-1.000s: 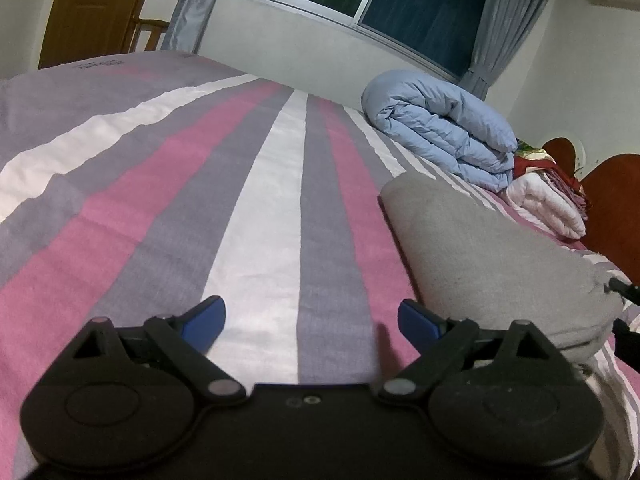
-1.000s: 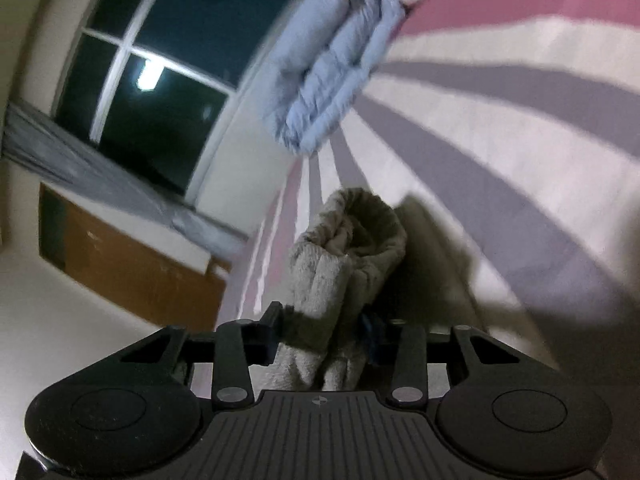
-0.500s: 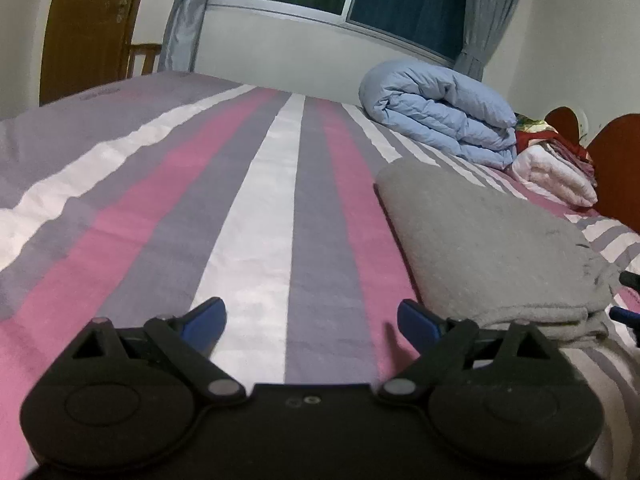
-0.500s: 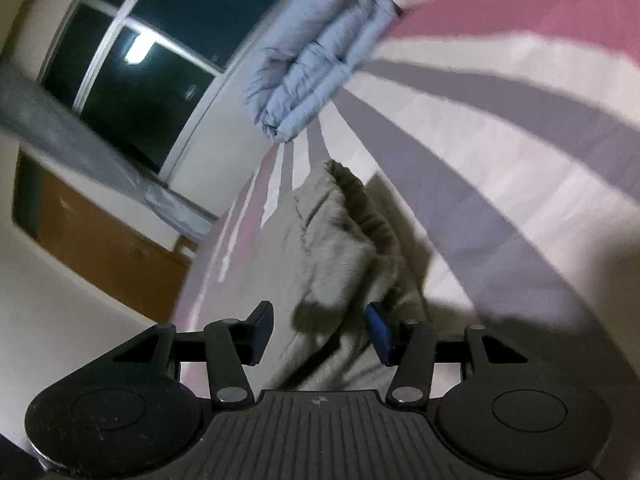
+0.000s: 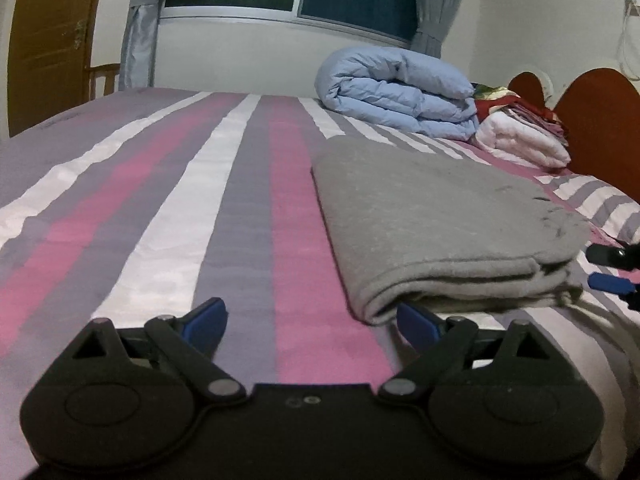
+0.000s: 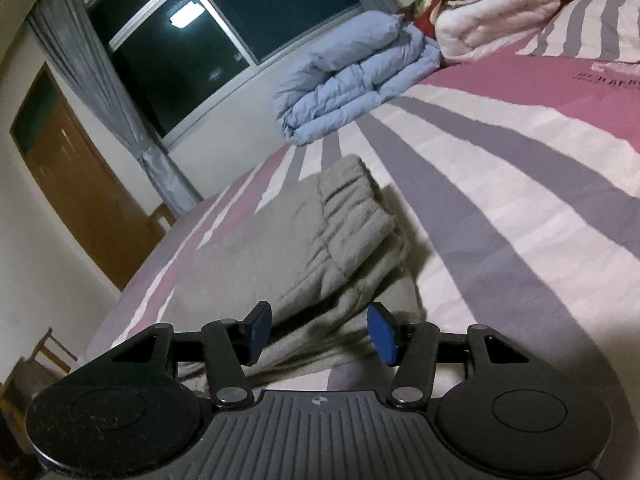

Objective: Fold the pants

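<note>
The pants lie folded on the bed. The left tool gapes empty beside their near corner; the right tool, jaws just opening, has let go. Draw both tools back level so nothing snags the stack.

Grey pants, pink-grey-white striped bedspread, pale blue duvet

The left gripper hangs low with its jaws spread wide and nothing between them. The right gripper, rolled to one side, has just been opening; its blue pads press on nothing.
</note>
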`<move>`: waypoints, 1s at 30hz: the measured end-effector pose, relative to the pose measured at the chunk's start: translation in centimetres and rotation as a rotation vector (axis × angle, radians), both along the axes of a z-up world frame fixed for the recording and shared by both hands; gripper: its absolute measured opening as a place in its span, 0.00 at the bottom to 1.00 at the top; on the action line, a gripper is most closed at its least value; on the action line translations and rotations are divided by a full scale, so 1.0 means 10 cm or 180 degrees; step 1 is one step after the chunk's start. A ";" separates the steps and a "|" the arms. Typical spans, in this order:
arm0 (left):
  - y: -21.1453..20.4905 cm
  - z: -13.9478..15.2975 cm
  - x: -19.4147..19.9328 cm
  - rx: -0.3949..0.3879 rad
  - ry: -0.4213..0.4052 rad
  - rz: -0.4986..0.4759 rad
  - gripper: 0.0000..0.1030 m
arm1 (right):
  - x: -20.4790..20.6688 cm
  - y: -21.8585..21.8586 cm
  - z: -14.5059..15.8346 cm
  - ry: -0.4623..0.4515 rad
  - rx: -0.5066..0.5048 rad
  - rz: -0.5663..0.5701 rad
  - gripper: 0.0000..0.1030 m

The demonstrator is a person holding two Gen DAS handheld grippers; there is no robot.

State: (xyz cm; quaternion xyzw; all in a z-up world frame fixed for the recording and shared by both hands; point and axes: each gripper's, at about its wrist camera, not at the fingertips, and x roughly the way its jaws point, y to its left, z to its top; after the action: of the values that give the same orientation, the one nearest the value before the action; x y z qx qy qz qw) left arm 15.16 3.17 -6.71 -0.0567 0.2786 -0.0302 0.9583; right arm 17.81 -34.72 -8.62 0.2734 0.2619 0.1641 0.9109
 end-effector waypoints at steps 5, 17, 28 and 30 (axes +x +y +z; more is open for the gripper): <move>0.02 -0.06 0.12 -0.0022 0.0041 0.0089 0.86 | -0.02 0.01 -0.01 -0.0069 -0.0045 0.0053 0.57; 0.05 -0.08 0.07 0.0102 0.0069 0.0226 0.86 | -0.09 0.06 0.16 -0.0440 -0.0119 0.0058 0.58; 0.04 -0.08 0.06 0.0095 0.0044 0.0243 0.87 | 0.28 0.20 -0.15 0.0134 -0.0368 0.0148 0.58; 0.05 -0.07 0.04 0.0094 0.0081 0.0225 0.87 | 0.25 0.11 -0.10 0.0077 -0.0195 0.0105 0.58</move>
State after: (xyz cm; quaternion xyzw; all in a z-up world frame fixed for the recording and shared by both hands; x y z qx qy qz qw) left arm 15.59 3.66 -7.42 -0.0527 0.2890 0.0085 0.9558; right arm 20.27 -33.62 -9.63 0.2431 0.2823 0.1677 0.9128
